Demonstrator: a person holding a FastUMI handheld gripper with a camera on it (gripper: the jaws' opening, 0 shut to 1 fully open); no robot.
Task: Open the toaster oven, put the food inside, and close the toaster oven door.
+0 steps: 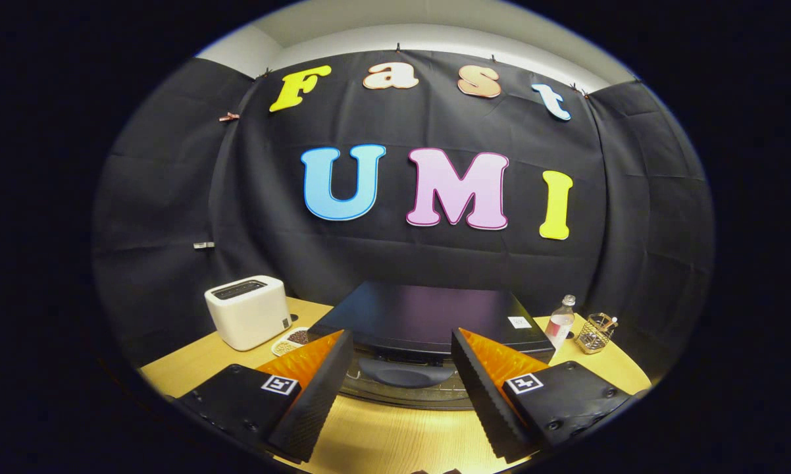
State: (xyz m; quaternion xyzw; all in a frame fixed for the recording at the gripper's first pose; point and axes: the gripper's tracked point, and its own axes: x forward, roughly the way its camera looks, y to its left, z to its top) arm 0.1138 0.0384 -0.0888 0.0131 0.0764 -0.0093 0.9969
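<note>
A black toaster oven stands on the wooden table straight ahead of me, seen from above its front. Its glass door is closed and the dark handle lies just beyond my fingertips, in line with the gap between them. My gripper is open, its two fingers spread wide with nothing held between them. A small plate with food sits to the left of the oven, partly hidden behind my left finger.
A white pop-up toaster stands left of the oven, behind the plate. To the oven's right are a small clear bottle and a wire basket. Bare wooden tabletop lies under my fingers.
</note>
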